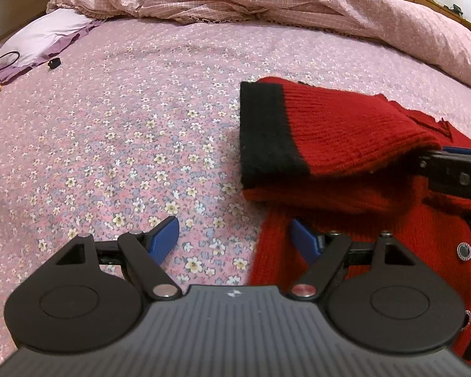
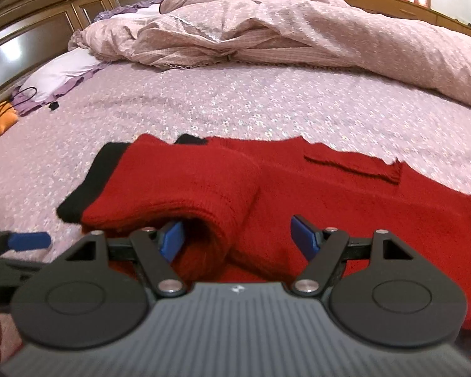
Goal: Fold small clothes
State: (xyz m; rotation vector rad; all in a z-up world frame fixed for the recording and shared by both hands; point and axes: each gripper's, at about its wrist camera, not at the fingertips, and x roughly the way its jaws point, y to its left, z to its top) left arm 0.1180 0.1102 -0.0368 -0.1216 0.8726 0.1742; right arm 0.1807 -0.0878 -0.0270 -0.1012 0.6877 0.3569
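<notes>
Left wrist view: The left gripper [image 1: 234, 238] hangs low over the floral bedsheet [image 1: 125, 132], its blue-padded fingers spread wide with nothing between them. One finger lies over bare sheet, the other over the near edge of the red sweater [image 1: 345, 220]. The sweater occupies the right side of the view. Its sleeve [image 1: 336, 135], with the black cuff [image 1: 263, 132], is turned back across the body. The right gripper [image 1: 455, 169] enters from the right edge, at the sleeve fold.

Right wrist view: The right gripper [image 2: 237, 235] has its fingers apart. The left-hand pad sits under the rolled sleeve [image 2: 179, 188]; it appears to be inside the fold, though the knit hides the contact. No grip is closed on the cloth. The sweater body [image 2: 361, 207] lies flat towards the rumpled duvet [image 2: 298, 31].

Progress: Judged from the layout, one sleeve is folded in. The remaining sleeve and the body folds are not yet done.
</notes>
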